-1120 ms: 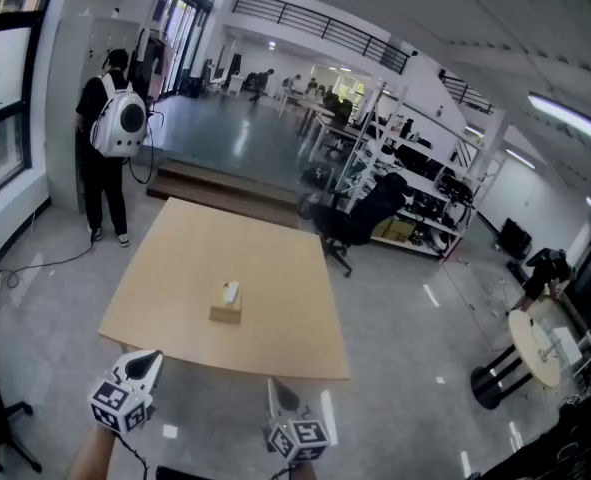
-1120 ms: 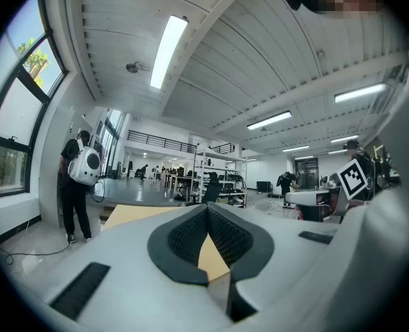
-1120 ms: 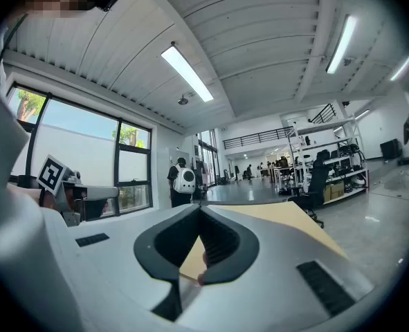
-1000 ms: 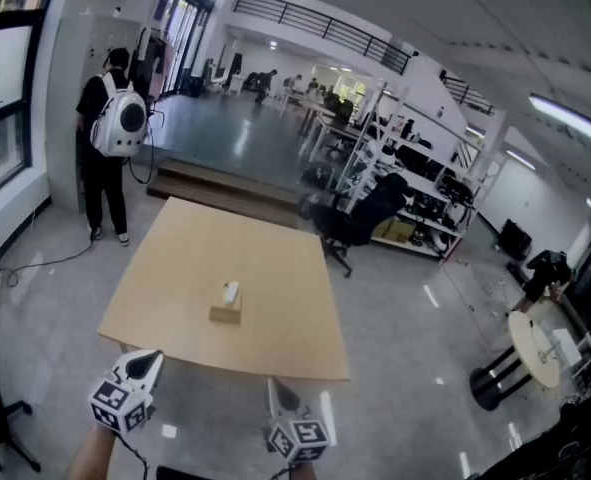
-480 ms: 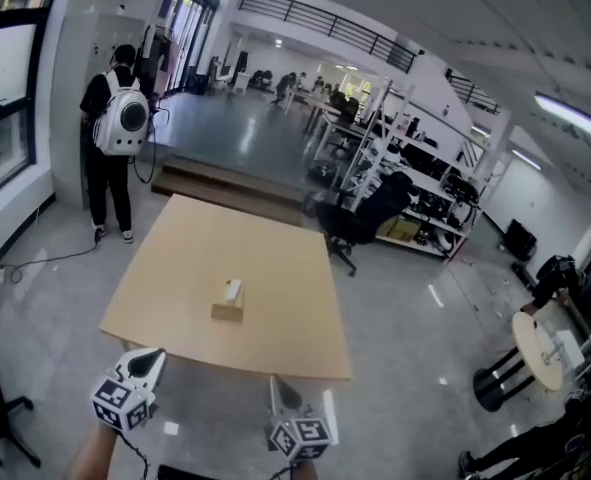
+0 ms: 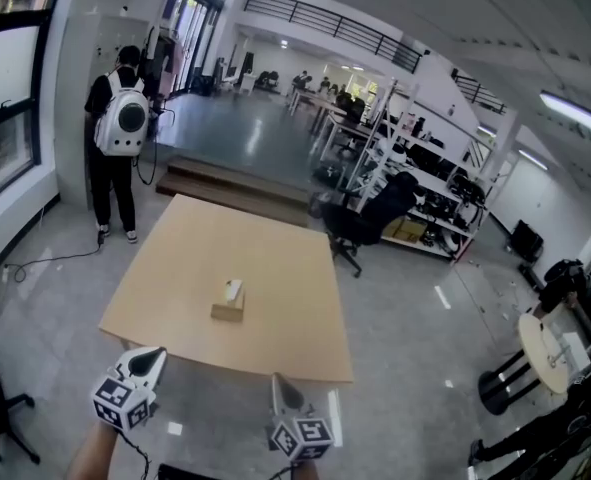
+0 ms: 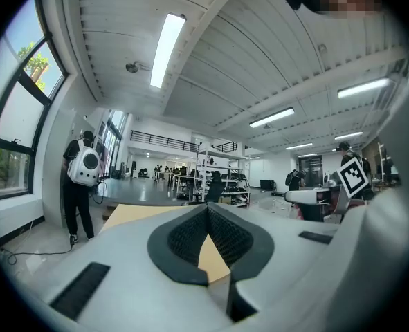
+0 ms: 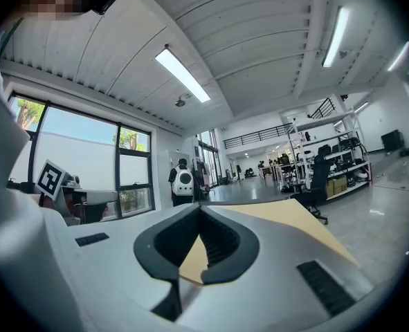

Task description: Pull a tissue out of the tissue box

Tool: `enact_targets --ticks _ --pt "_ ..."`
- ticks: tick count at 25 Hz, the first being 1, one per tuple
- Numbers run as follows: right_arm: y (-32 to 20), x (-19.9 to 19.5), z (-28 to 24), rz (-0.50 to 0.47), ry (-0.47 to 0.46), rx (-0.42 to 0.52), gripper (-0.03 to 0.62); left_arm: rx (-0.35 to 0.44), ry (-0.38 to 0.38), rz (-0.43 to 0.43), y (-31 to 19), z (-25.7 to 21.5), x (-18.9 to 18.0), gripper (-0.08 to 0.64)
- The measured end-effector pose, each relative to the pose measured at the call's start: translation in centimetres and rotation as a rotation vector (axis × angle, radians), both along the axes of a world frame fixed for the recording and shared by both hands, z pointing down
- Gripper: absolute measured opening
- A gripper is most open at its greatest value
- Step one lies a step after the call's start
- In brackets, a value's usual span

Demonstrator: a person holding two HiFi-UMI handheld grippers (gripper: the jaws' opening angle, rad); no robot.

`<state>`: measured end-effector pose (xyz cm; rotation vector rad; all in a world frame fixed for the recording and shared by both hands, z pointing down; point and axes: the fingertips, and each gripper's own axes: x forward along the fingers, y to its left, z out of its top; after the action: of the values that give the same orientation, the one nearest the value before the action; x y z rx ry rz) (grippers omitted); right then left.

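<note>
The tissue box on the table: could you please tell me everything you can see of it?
The tissue box is a small rectangular box, tan like plain cardboard, lying flat near the middle of the light wooden table, its long side running roughly away from the camera. A white tissue sticks up from its top at the far end. It is too small in the head view to make out any print or the opening's shape. Only the table touches it.
</note>
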<state>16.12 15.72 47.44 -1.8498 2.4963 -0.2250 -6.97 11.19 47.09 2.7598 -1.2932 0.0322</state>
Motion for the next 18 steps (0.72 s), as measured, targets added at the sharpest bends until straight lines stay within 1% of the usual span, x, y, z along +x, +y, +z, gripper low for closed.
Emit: enact_targets --ticks 4,12,18 --pt "-0.5 0.6 0.0 -0.031 -0.004 0.009 0.002 0.006 -0.005 -0.007 -0.1 -0.3 0.9 0.006" --pt "-1.5 1.3 0.7 -0.053 0.001 0.0 0.002 0.007 -0.011 -0.037 -0.4 0.2 1.5 0.006" --pt "-3.1 1.6 0.7 -0.062 0.018 -0.008 0.002 0.0 -0.008 -0.048 -1.9 0.3 1.7 0.006"
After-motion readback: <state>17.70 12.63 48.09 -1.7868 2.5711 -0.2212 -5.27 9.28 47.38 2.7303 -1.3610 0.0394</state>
